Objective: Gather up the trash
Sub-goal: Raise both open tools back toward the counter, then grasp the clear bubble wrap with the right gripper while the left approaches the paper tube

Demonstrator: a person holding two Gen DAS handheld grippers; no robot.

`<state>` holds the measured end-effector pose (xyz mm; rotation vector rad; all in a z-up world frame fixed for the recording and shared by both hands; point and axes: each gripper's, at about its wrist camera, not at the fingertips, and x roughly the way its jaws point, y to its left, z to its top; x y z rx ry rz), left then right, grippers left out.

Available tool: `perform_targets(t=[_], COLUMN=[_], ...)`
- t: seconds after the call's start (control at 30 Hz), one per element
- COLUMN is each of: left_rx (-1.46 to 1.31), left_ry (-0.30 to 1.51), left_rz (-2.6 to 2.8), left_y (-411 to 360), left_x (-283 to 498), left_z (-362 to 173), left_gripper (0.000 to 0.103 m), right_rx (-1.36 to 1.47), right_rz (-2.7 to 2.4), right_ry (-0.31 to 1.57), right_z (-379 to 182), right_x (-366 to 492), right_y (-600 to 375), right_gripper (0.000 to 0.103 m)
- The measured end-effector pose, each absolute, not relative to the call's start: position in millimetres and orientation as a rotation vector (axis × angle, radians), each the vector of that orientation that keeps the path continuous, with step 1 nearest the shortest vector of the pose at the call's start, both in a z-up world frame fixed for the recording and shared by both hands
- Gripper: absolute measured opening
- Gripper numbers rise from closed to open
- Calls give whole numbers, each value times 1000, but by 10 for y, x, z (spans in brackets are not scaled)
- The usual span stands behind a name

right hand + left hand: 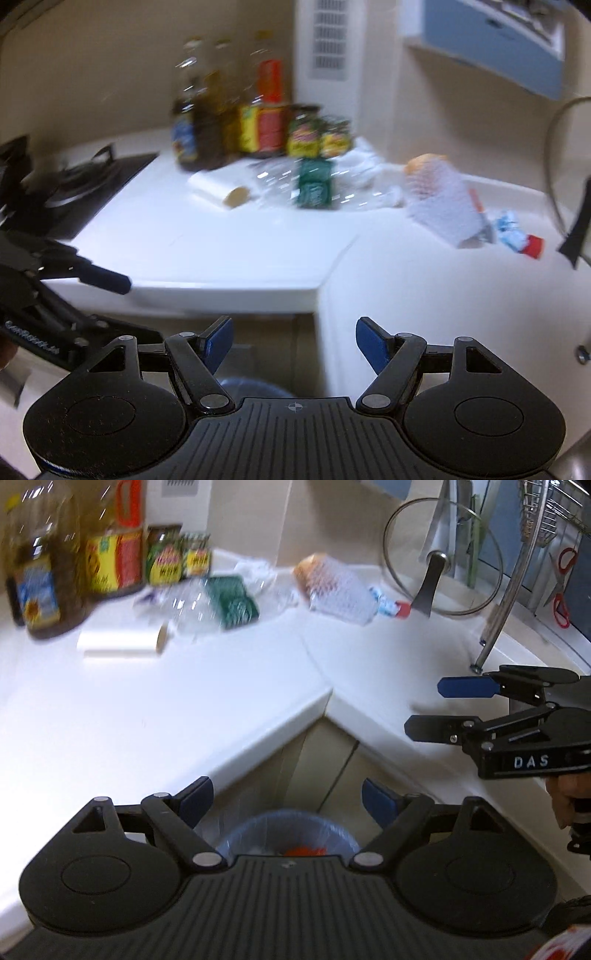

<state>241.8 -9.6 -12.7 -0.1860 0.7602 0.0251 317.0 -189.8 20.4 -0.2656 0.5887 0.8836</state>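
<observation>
We count two hand-held grippers, left (288, 797) and right (293, 341). At the counter's (184, 701) back edge stand two big oil bottles (40, 572) and two small jars (164, 559). One roll (122, 642), one green packet (232, 600), one lid (443, 557), one bin (288, 834).

Both cameras ride just behind their own fingers, tilted down over the inner corner of the white L-shaped surface (229, 701), close to its near edge. The left hand-held gripper (288, 801) looks from the left, catching the right hand-held gripper (432, 709) on its right. Both views share the far clutter, which is blurred, perhaps bottles (207, 122), and the bin (288, 834) below.
</observation>
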Motion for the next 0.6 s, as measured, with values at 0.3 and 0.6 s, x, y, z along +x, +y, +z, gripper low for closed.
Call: perform_targets(t=[0.3, 0.6], left_rx=[-164, -145], left_ry=[709, 683], left_rz=[61, 89], left_y=[-62, -153], left_x=[2853, 3464], left_z=[38, 89], left_gripper=[86, 86], right_rx=[-175, -124], right_rz=[770, 708], right_ry=[565, 561], right_z=[360, 368], right_x=[3825, 4597], right_y=[-2203, -2391], right_gripper=[73, 73])
